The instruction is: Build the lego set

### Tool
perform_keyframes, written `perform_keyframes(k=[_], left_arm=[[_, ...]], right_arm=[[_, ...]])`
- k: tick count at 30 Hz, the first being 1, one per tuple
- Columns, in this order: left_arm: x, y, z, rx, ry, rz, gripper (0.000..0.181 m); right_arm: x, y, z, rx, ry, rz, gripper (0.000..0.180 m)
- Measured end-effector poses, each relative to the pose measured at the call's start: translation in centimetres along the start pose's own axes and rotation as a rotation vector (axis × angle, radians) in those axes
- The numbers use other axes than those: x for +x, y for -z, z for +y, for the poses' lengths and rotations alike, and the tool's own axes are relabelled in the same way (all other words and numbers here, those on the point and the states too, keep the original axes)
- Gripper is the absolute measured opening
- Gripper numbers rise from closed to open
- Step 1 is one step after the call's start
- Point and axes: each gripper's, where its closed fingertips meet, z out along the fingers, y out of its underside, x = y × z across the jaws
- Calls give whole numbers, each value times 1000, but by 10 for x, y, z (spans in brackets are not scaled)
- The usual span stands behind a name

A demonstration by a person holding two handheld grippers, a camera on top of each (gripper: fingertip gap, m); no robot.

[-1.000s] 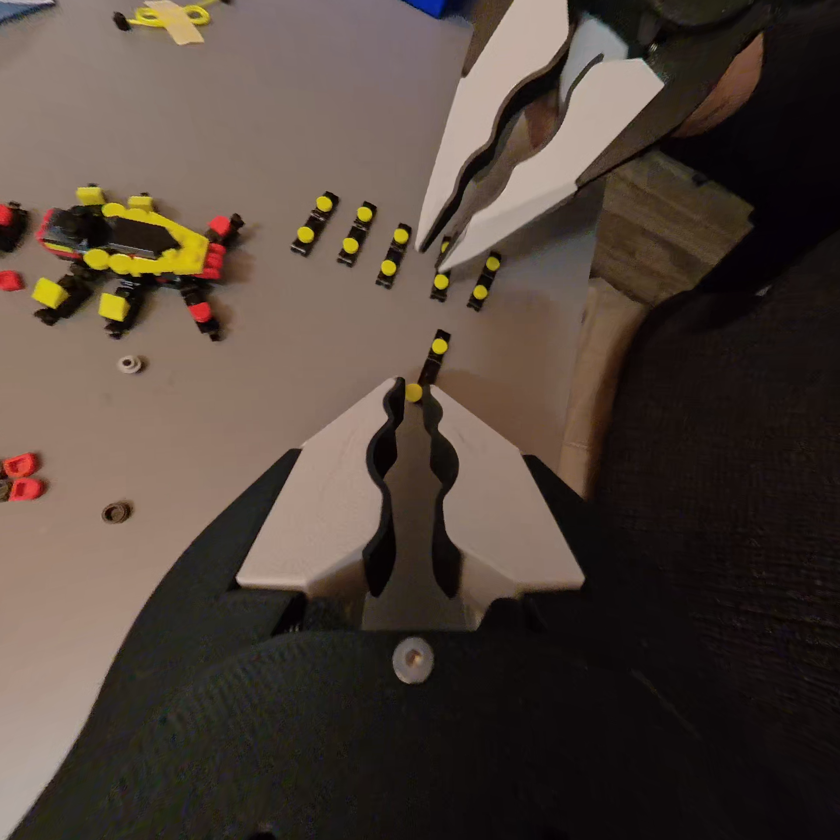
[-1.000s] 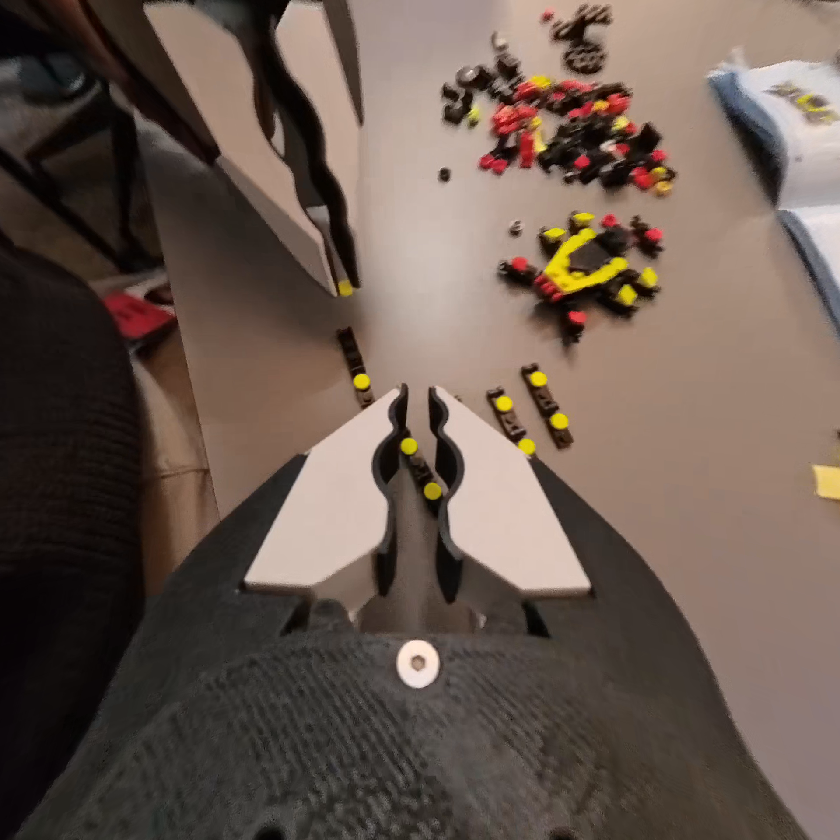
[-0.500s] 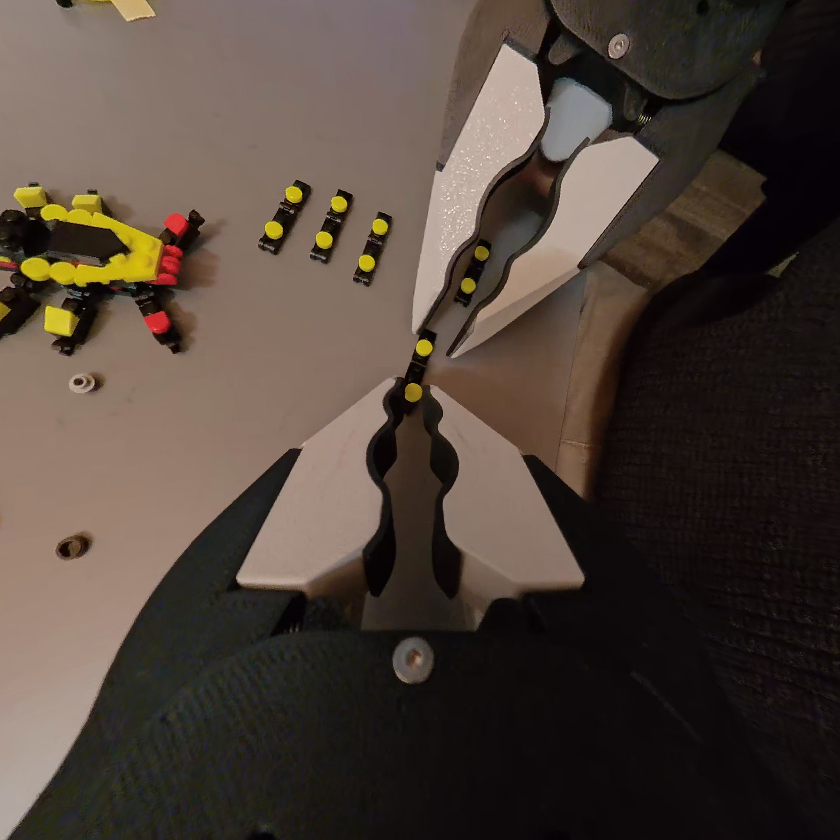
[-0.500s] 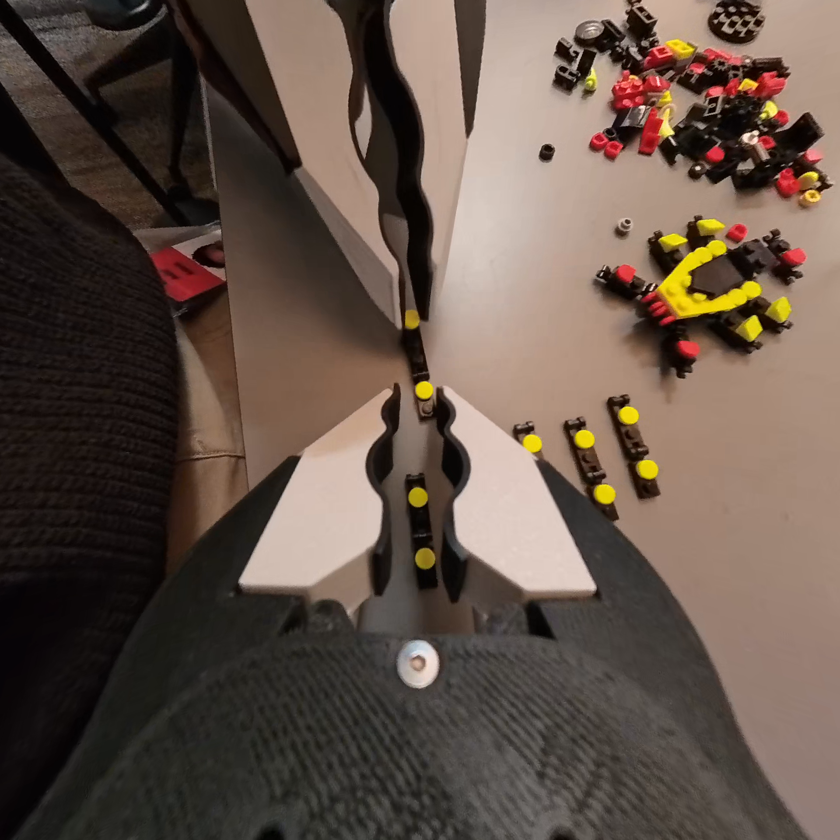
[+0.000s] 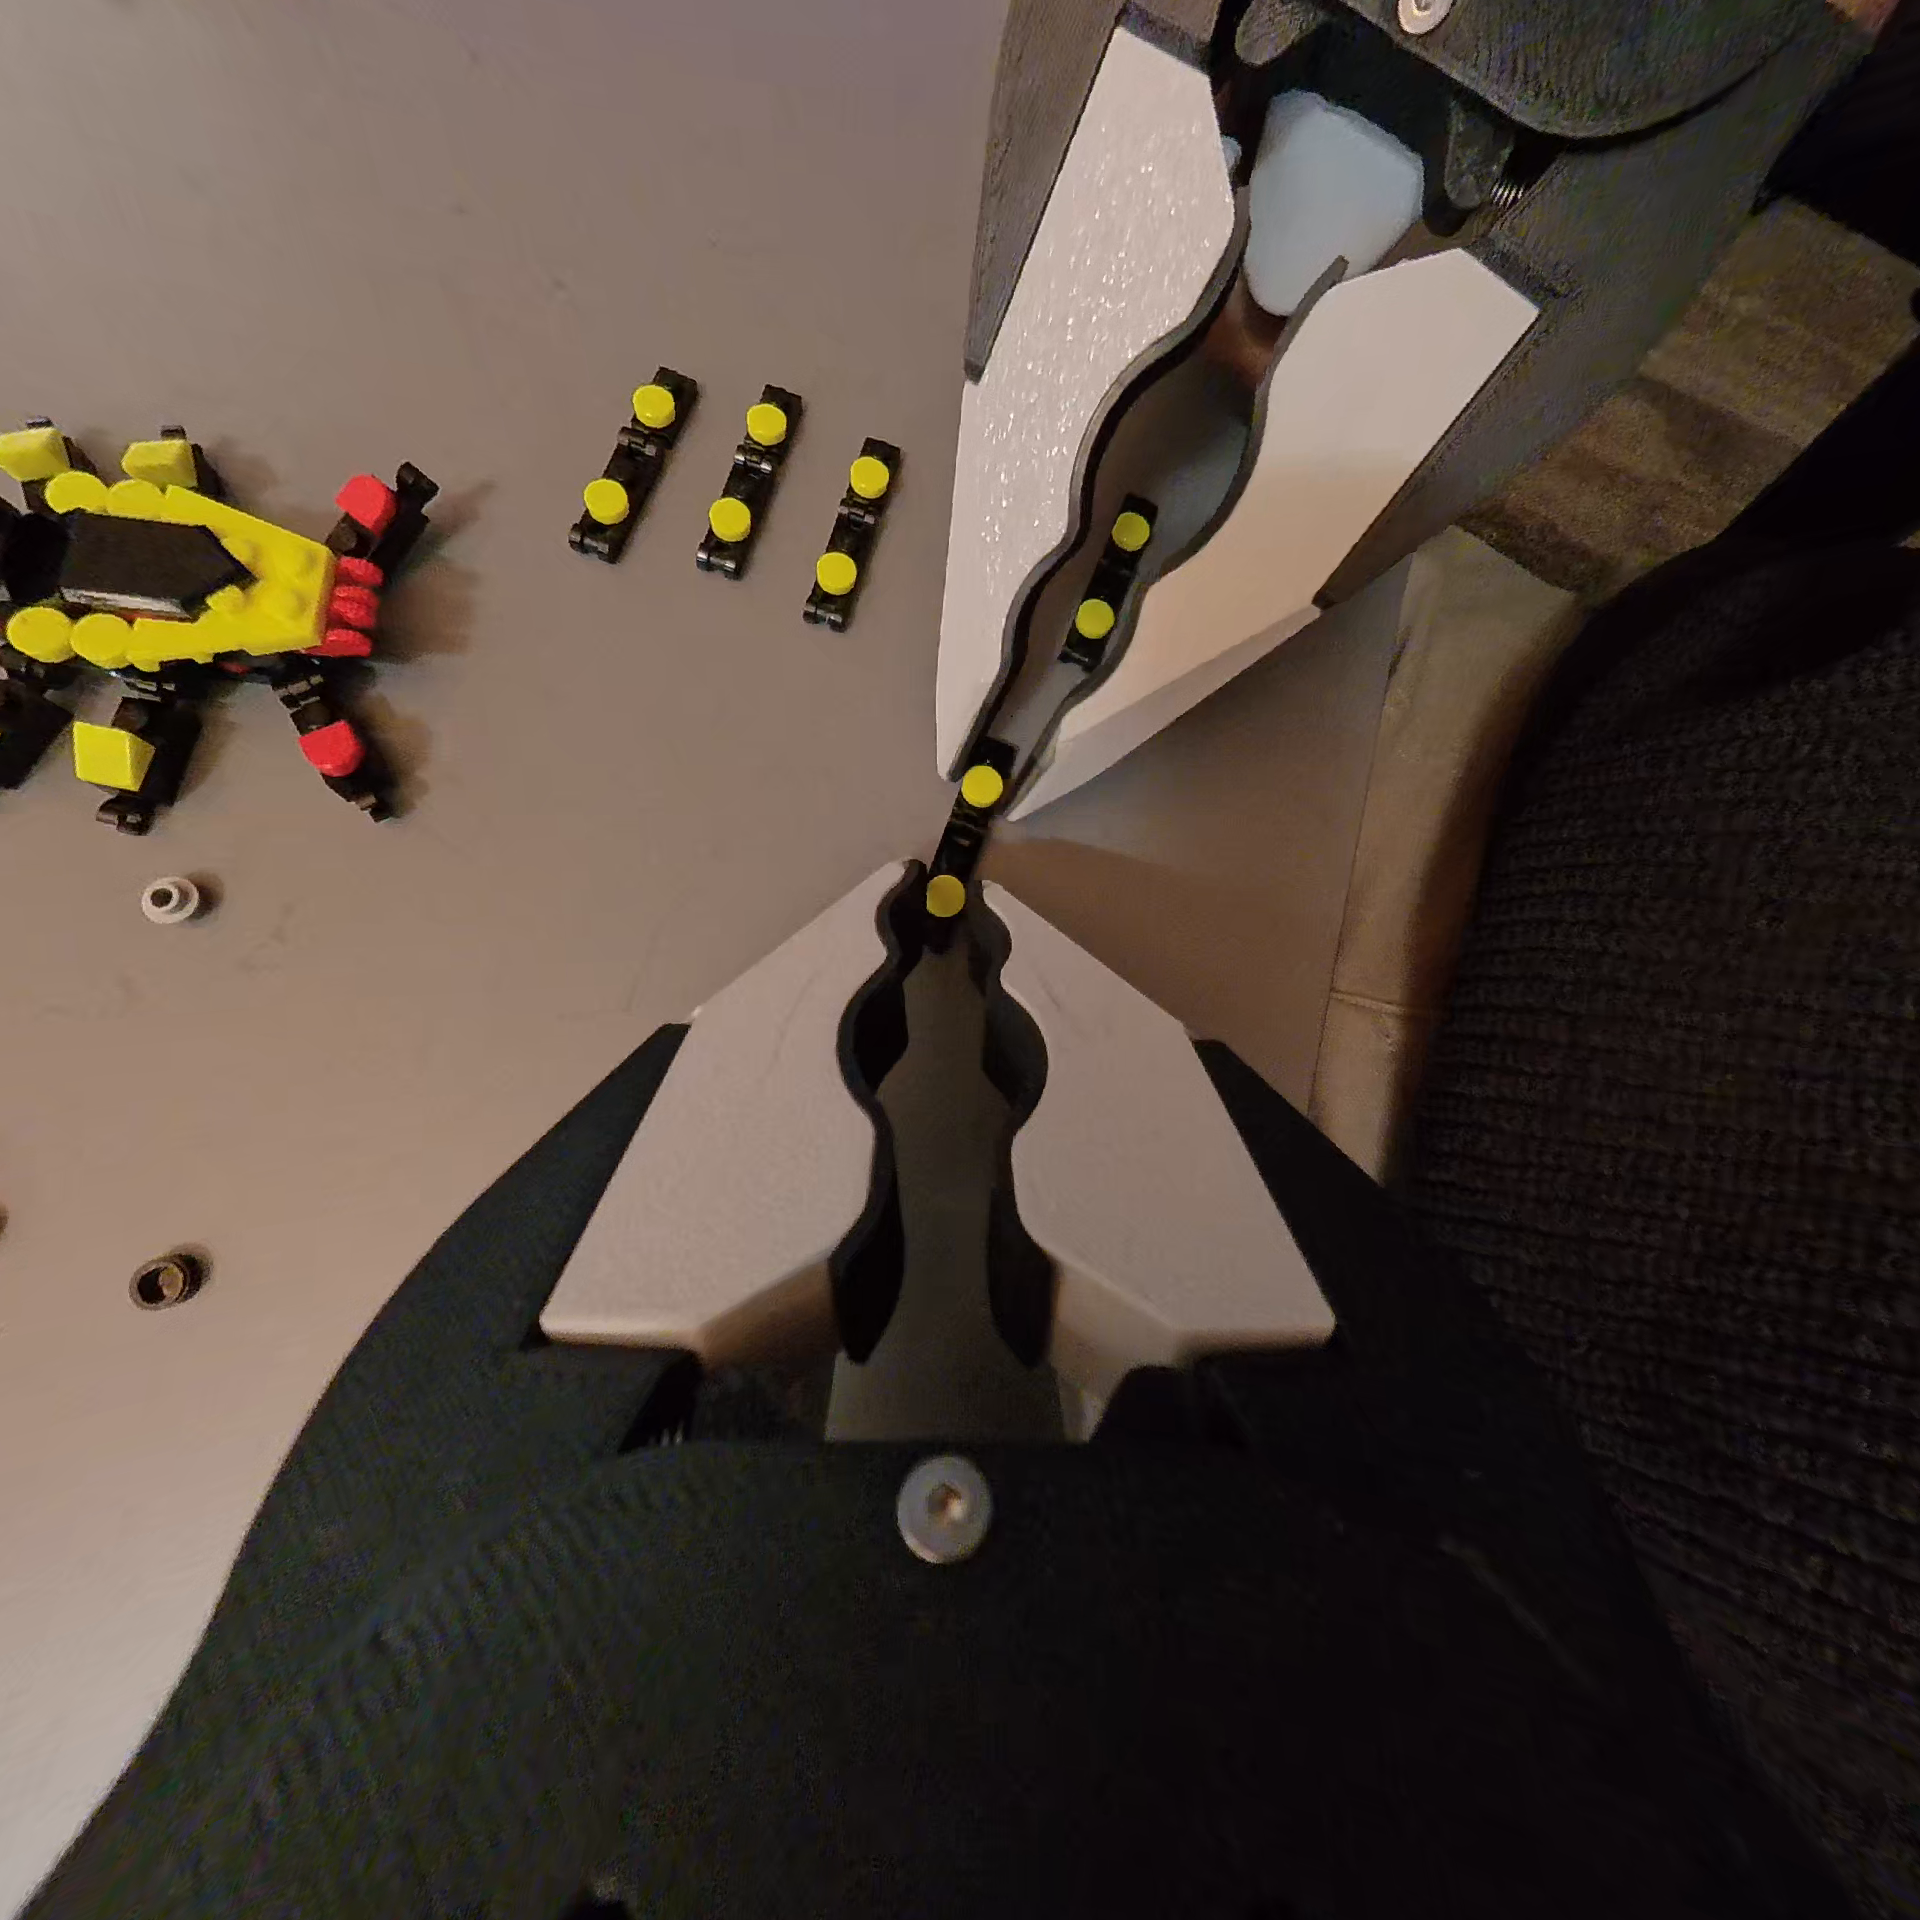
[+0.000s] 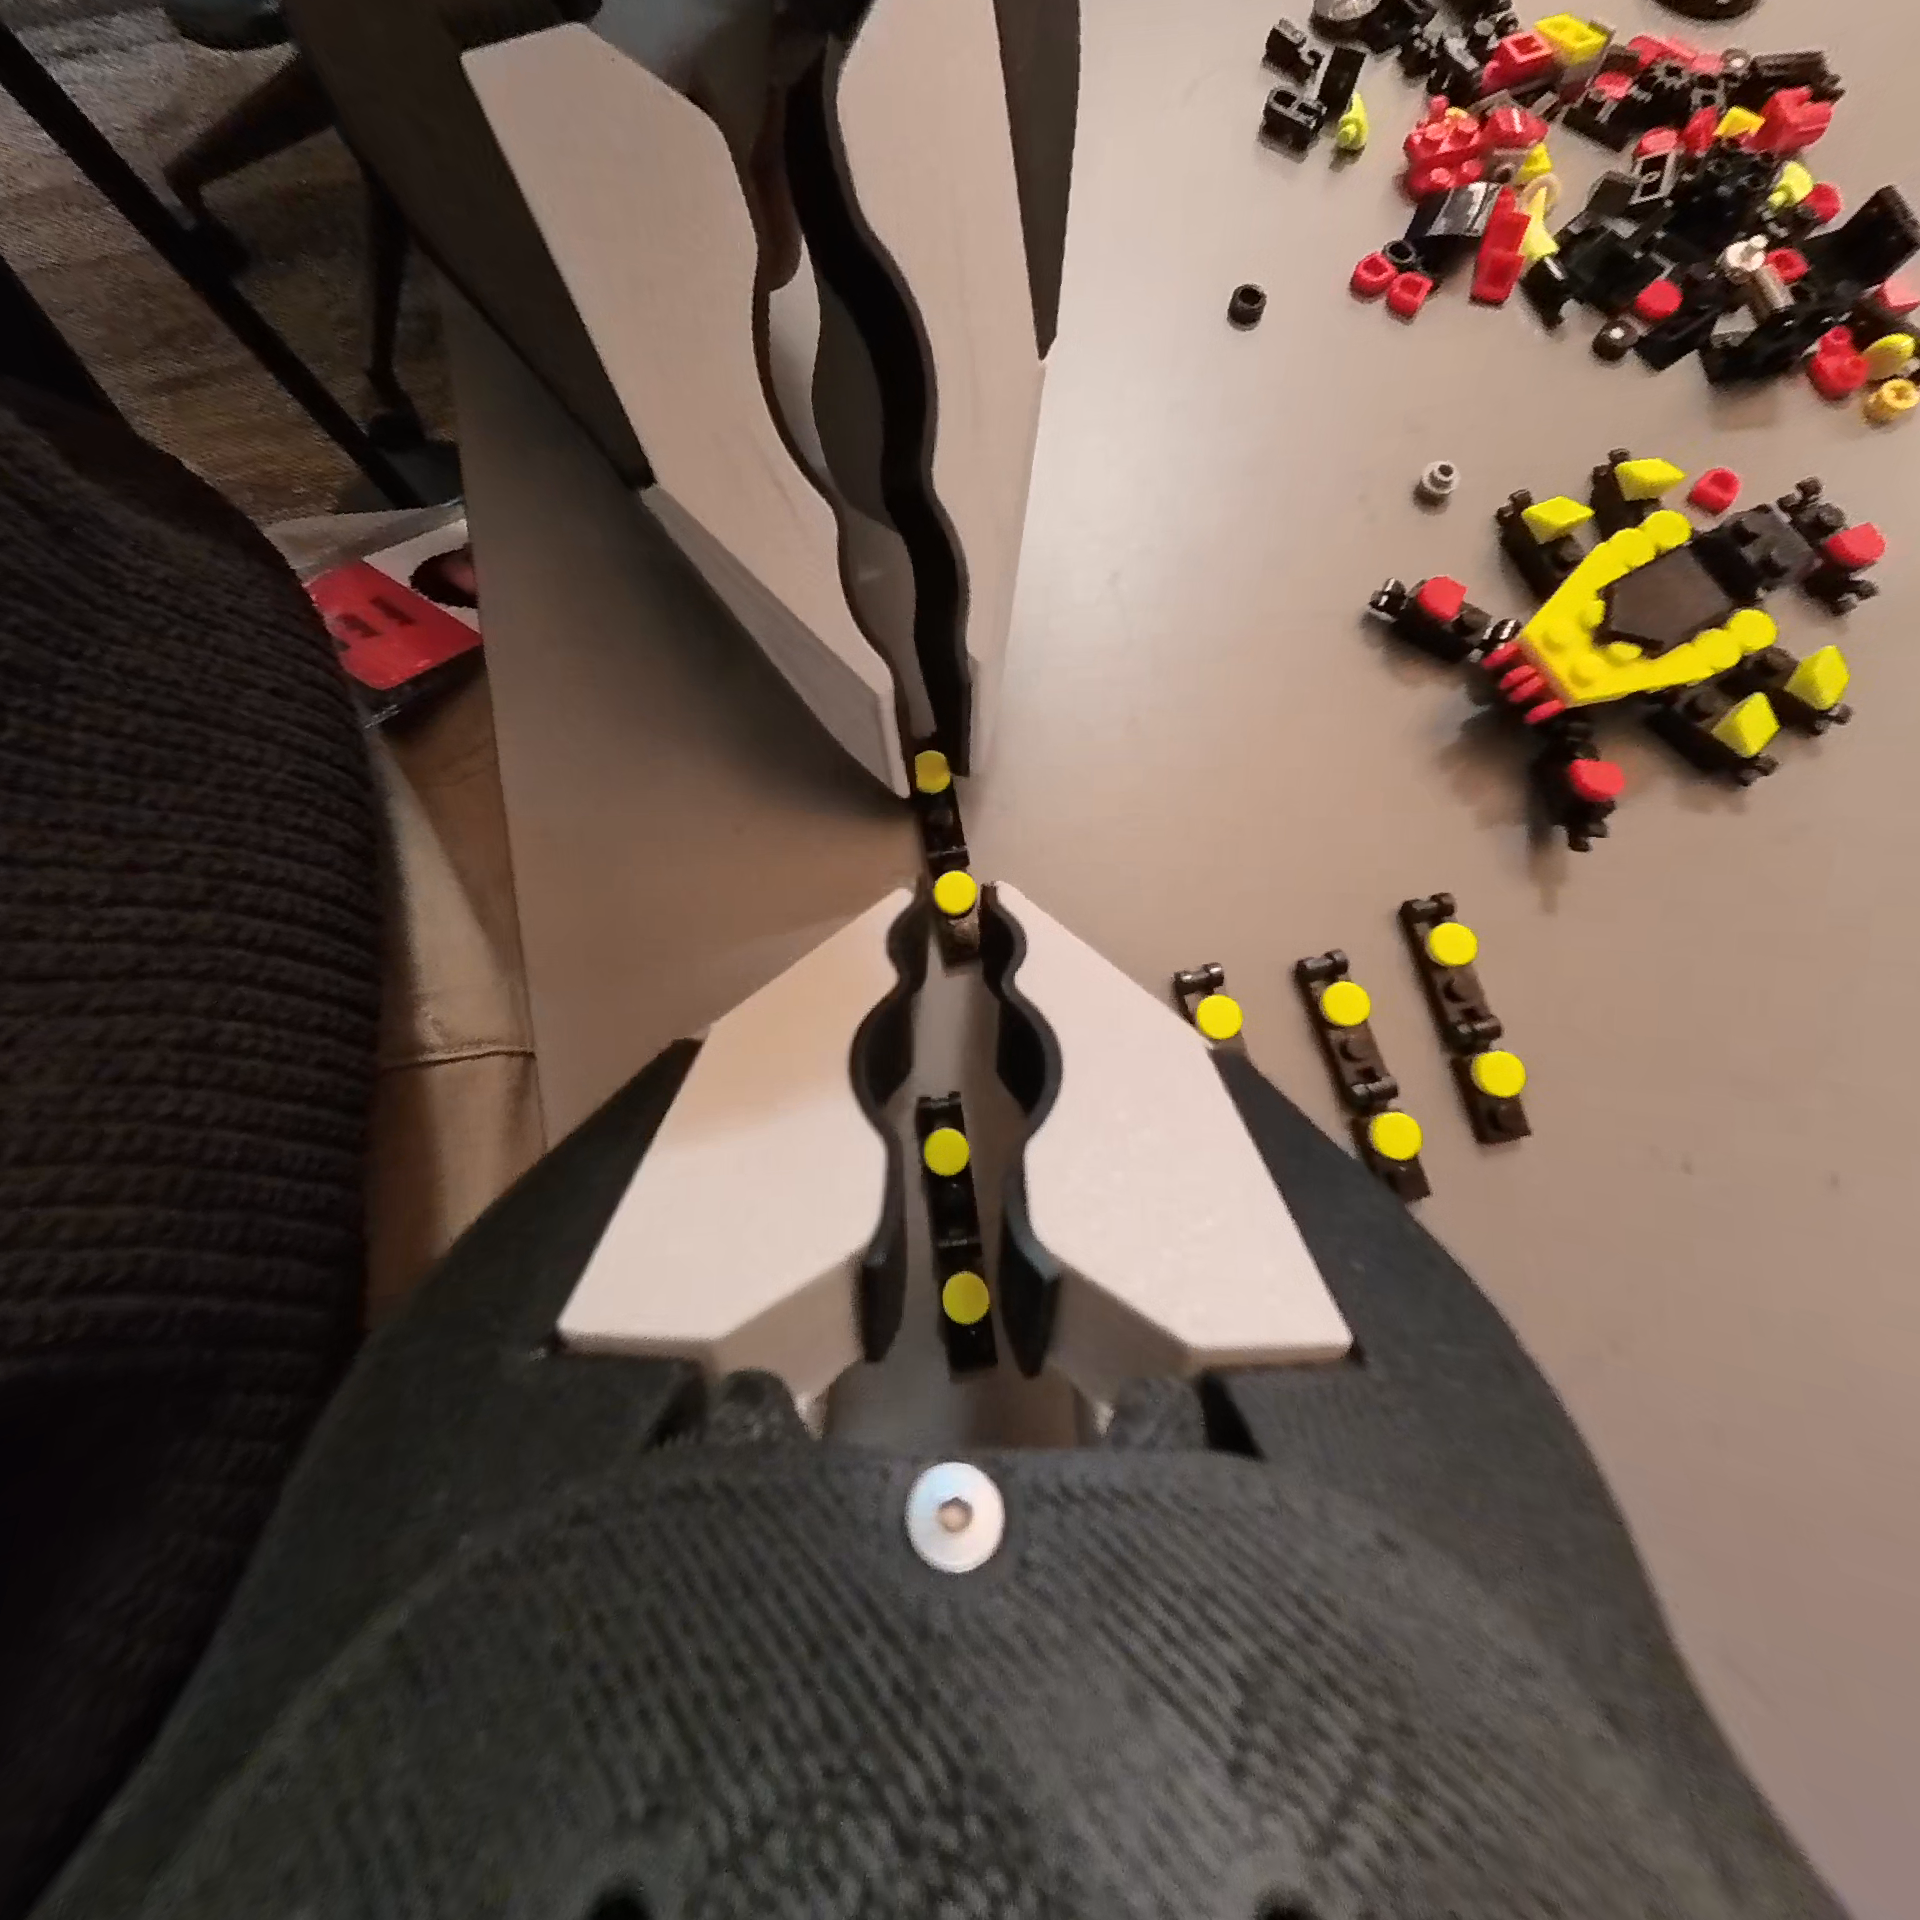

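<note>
A short black strip with two yellow round studs (image 5: 961, 842) is held in the air between both grippers, end to end. My left gripper (image 5: 940, 906) is shut on its near end. My right gripper (image 6: 954, 906) is shut on its other end (image 6: 940, 831). In the left wrist view the right gripper (image 5: 982, 788) comes in from the top right. In the right wrist view the left gripper (image 6: 932, 774) comes in from the top. A yellow, black and red model (image 5: 177, 603) lies on the grey table (image 5: 520, 208); it also shows in the right wrist view (image 6: 1631, 623).
Three like strips (image 5: 748, 478) lie in a row on the table, and another (image 6: 956, 1226) lies under my right fingers. A pile of loose red, black and yellow parts (image 6: 1662, 187) is far right. The table edge and dark knit cloth (image 5: 1662, 1039) are close by. Left and right tips are no more than a few centimetres apart.
My right gripper has left the row of strips, moved to the free end of the strip in my left gripper and shut on it. My left gripper kept hold.
</note>
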Motion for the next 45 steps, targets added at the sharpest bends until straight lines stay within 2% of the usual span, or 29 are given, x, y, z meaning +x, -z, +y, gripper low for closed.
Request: perform_keyframes(k=[14, 19, 21, 24, 29, 43, 45], left_arm=[[-1, -1, 0, -16, 43, -4, 5], [-1, 1, -1, -11, 20, -19, 15], [-1, 6, -7, 25, 16, -20, 12], [-2, 10, -11, 50, 2, -29, 0], [1, 2, 0, -10, 7, -17, 0], [-2, 1, -2, -16, 122, -17, 0], [-3, 5, -5, 6, 131, -9, 10]], right_arm=[[0, -1, 0, 2, -4, -6, 6], [0, -1, 0, 5, -9, -10, 6], [0, -1, 0, 6, -10, -11, 6], [0, -1, 0, 7, -13, -13, 6], [0, -1, -1, 8, -14, -13, 6], [0, -1, -1, -1, 1, 1, 6], [0, -1, -1, 1, -5, -3, 6]])
